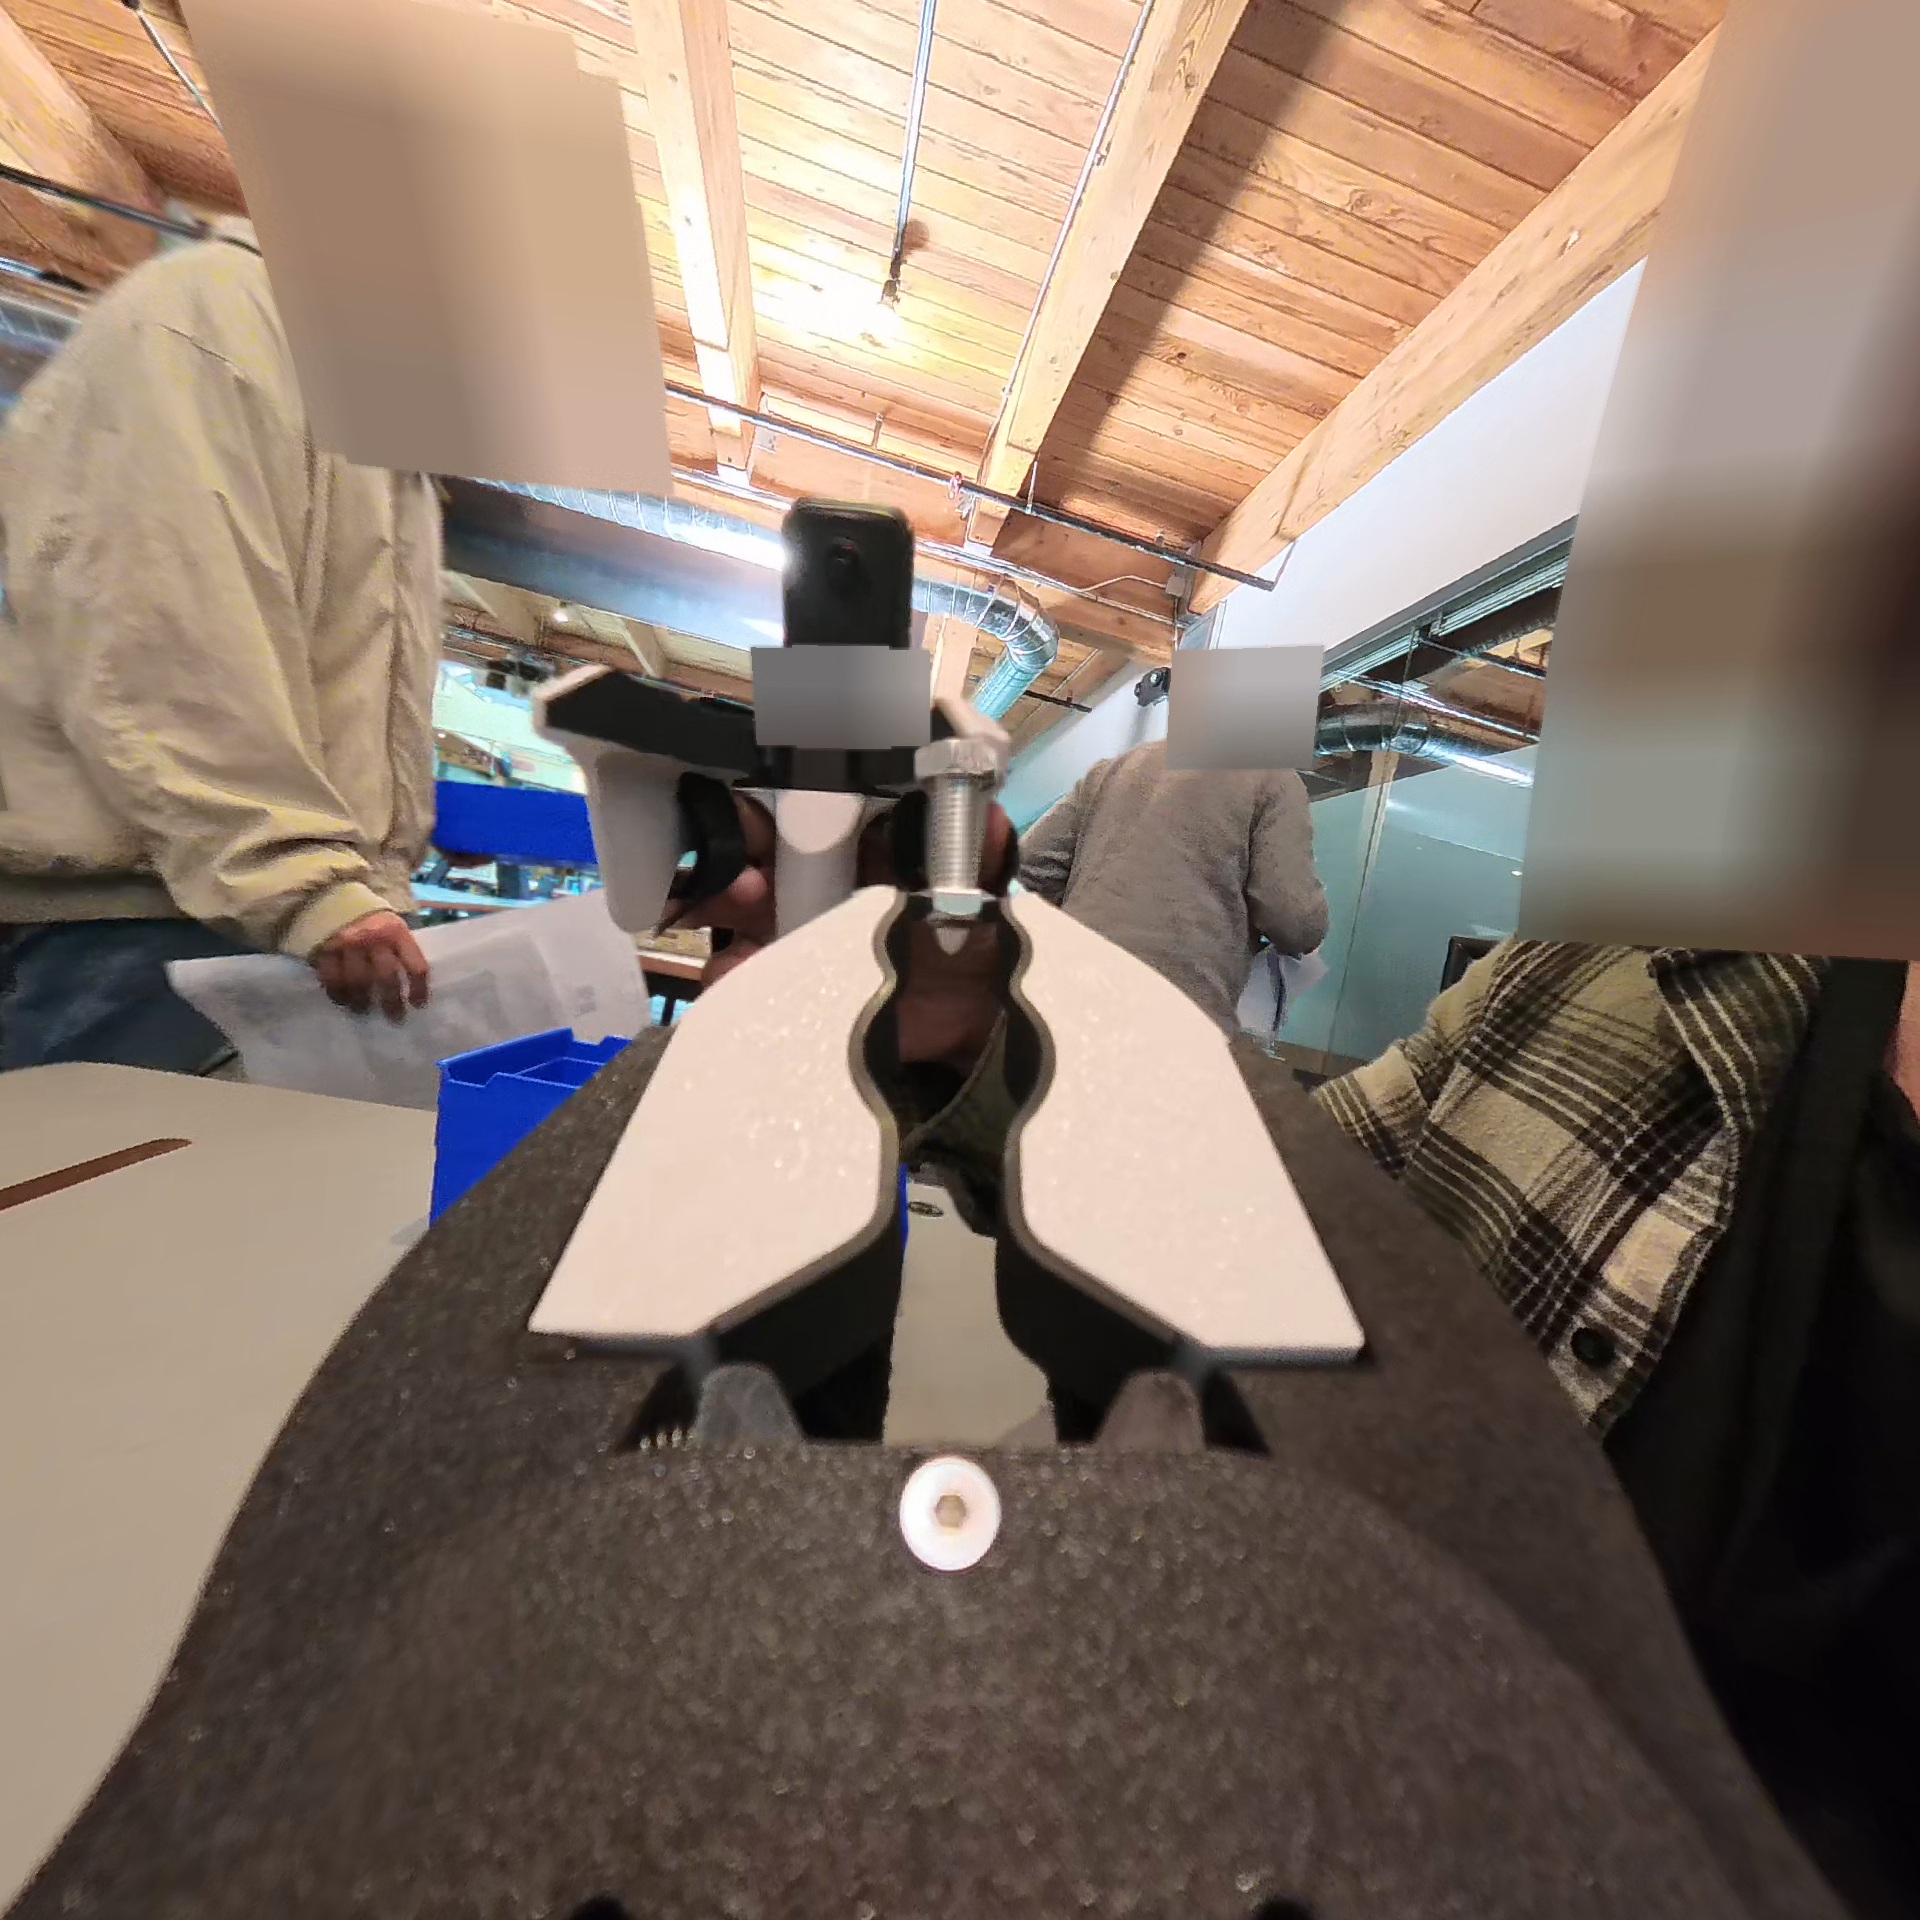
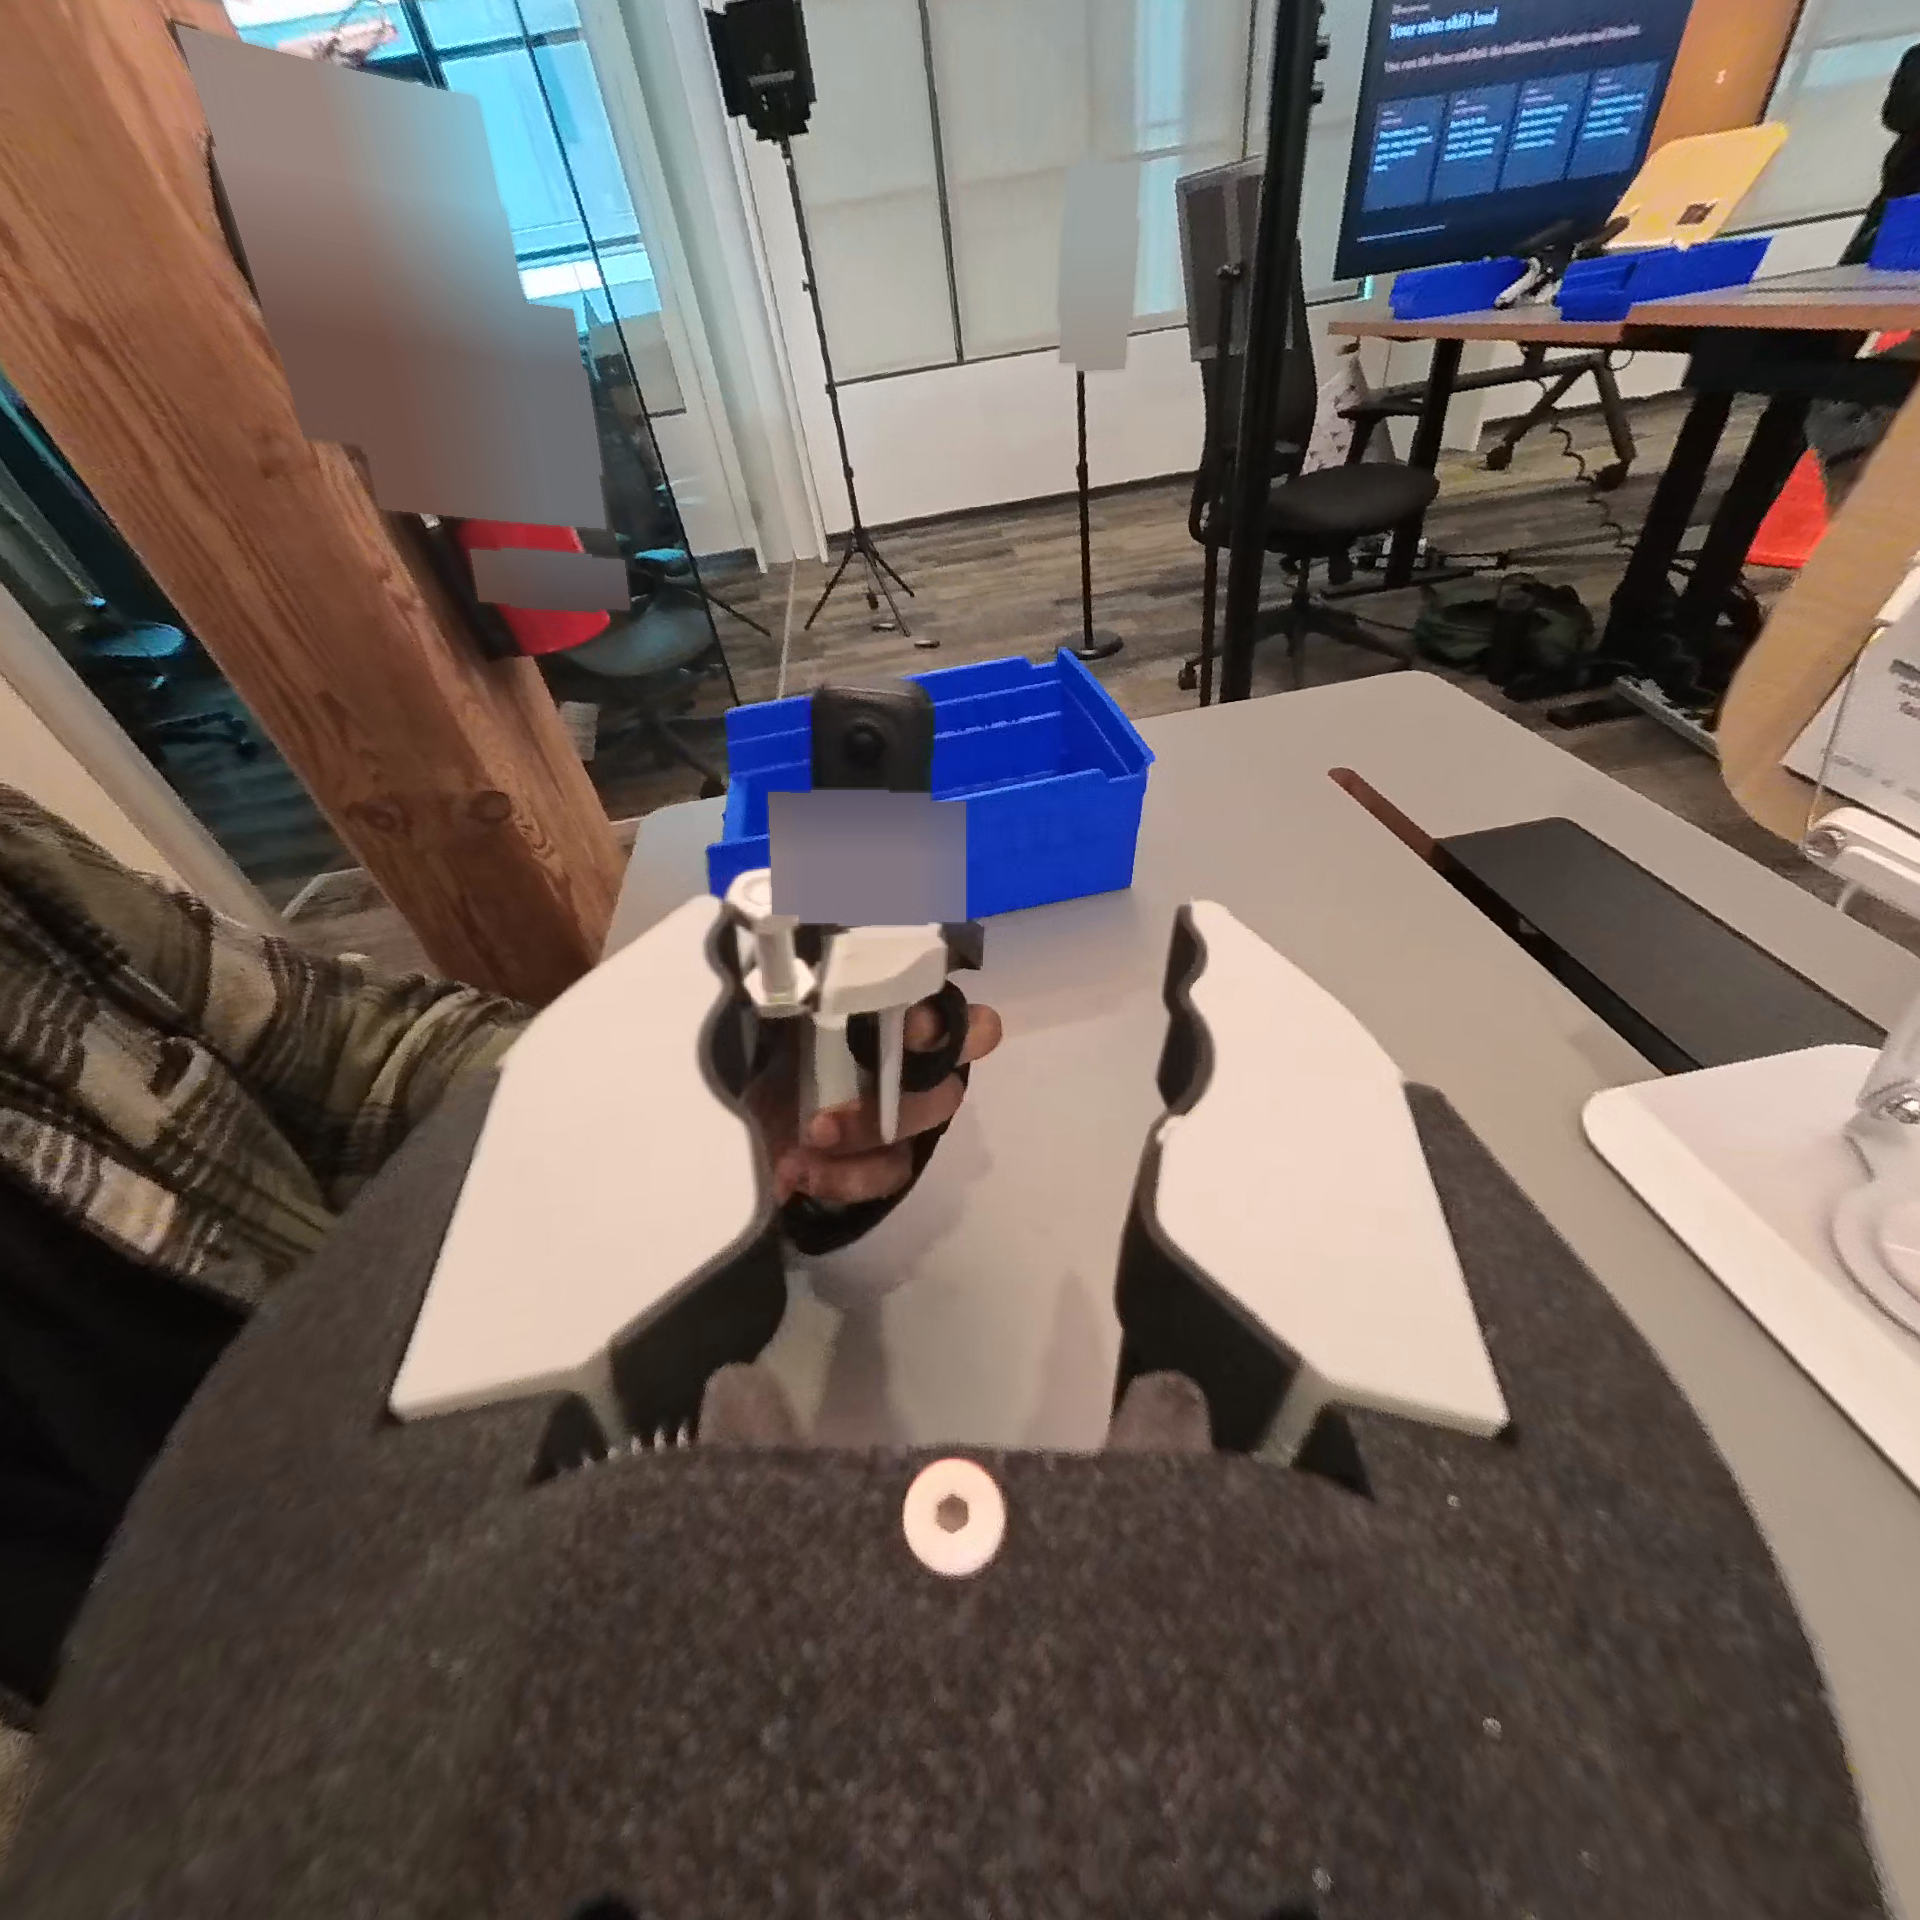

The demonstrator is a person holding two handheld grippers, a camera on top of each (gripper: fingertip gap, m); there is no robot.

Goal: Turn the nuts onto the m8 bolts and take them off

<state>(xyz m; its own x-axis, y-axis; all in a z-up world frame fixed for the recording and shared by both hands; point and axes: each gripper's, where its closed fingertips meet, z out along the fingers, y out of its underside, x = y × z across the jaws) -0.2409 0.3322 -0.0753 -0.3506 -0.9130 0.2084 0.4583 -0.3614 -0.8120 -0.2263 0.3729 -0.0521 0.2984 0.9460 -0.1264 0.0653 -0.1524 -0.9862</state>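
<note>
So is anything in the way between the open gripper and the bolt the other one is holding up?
Nothing visible is. The right gripper is wide open, and the bolt stands upright at its left finger, nut pinched by the left gripper.

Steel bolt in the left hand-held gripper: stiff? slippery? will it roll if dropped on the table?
The bolt looks like bright solid metal, so probably rigid and heavy for its size. The left hand-held gripper pinches only the hex nut at its tips, so the smooth faces may slip or pivot. Dropped, the round threaded shank would likely roll in an arc around its wider head.
</note>
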